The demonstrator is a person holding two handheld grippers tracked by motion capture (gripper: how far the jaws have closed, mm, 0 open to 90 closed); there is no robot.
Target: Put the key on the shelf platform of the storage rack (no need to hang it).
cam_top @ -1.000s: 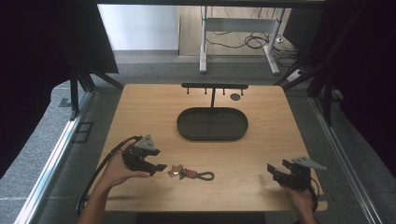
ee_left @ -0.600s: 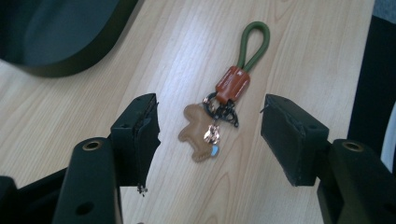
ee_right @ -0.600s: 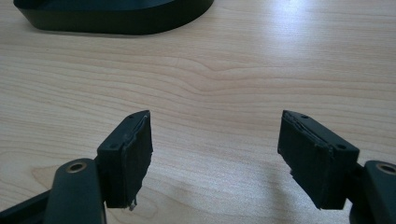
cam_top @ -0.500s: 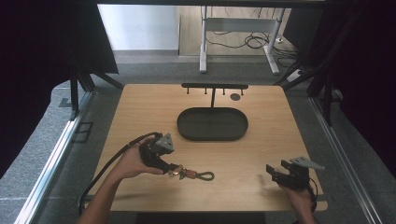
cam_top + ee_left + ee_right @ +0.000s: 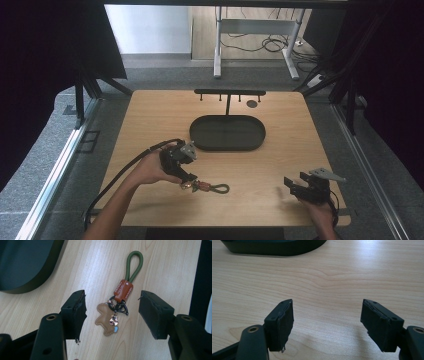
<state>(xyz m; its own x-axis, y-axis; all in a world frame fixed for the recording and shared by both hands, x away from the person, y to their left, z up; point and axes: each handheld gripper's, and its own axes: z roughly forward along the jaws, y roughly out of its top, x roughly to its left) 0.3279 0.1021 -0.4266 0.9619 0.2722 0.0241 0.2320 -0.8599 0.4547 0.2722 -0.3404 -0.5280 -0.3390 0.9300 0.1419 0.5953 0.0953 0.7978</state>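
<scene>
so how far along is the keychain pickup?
Done: left tongs are over the keychain, jaws astride it and just been closing. In hand: nothing gripped, the pads are clear and it lies flat on the table. Left: close, lift. Right tongs sit open, idle.

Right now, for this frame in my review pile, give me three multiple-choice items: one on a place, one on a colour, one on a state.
1. Where does the keychain lie?
A. inside the dark tray
B. on the bare table, between the left gripper's jaws
C. hung on the rack

2. What colour is the keychain's cord loop?
A. green
B. yellow
C. white

3. How does the left gripper stand?
A. clamped on the tray rim
B. jaws apart, pads clear of the keychain
C. lifting the keychain off the table

Key: 1 B, the left gripper view shows it flat on the wooden table with a jaw on either side, the tray apart. 2 A, the loop above the orange sleeve is green. 3 B, wood shows between each pad and the keychain, though the jaws have just been closing.
</scene>
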